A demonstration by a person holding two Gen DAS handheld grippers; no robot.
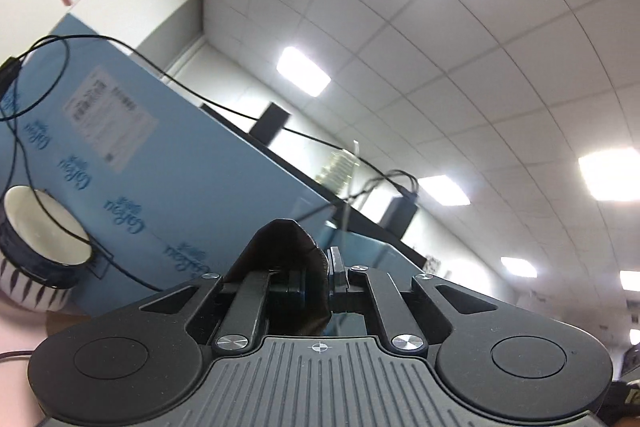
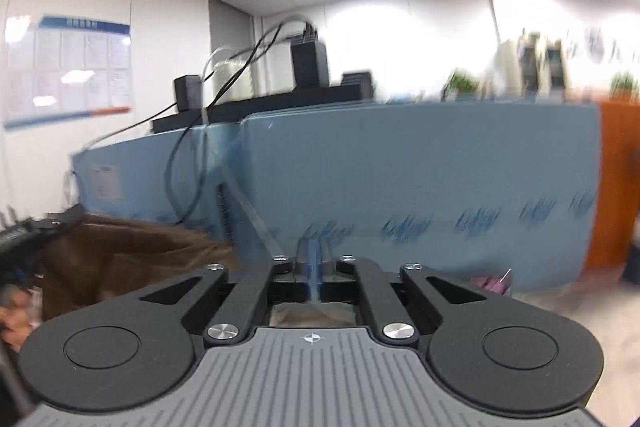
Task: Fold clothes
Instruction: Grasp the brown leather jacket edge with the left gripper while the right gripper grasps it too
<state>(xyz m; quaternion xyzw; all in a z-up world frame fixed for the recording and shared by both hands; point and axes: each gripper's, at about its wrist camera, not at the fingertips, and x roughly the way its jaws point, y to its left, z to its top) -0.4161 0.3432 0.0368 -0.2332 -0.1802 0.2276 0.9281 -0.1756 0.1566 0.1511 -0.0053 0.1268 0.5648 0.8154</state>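
Observation:
The brown garment (image 2: 120, 259) hangs spread in the air at the left of the right wrist view. Its upper edge runs from my left gripper (image 2: 28, 233) at the left border towards my right gripper (image 2: 314, 269). The right jaws are pressed together, and brownish cloth shows just beneath them. In the left wrist view my left gripper (image 1: 318, 273) points up at the ceiling and is shut on a dark fold of the garment (image 1: 286, 251) that bulges over the left finger. The right wrist view is blurred by motion.
A tall blue board (image 2: 420, 167) stands behind the garment, with black boxes and cables (image 2: 188, 163) on top. A patterned bowl (image 1: 36, 239) sits at the left, against the board (image 1: 168, 179). A person's hand (image 2: 14, 315) shows at the lower left. An orange cabinet (image 2: 616, 187) stands to the right.

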